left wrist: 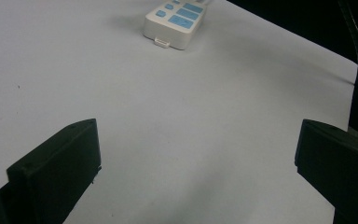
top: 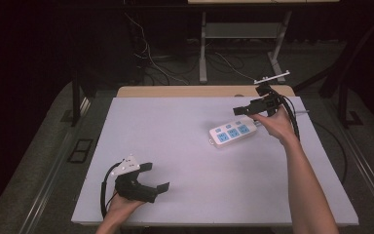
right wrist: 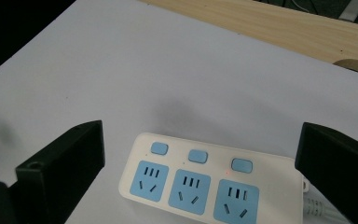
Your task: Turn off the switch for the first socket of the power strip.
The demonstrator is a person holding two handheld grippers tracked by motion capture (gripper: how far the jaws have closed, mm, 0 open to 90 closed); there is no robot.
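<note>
A white power strip [top: 233,132] with three blue sockets and three blue switches lies on the white table sheet, right of centre. In the right gripper view the power strip [right wrist: 200,179] sits just below and between the jaws, a small red light glowing under its rightmost switch. My right gripper [top: 243,110] hovers open just above the strip's far end, held from the right. My left gripper [top: 155,177] rests open near the front left of the sheet with nothing between its jaws. In the left gripper view the power strip [left wrist: 176,21] lies far ahead.
The white sheet [top: 175,146] covers a wooden table [top: 175,91] whose bare edge shows at the back. The strip's cord [right wrist: 324,208] leaves toward the right. Beyond the table stand a desk frame [top: 243,44] and loose cables on the floor.
</note>
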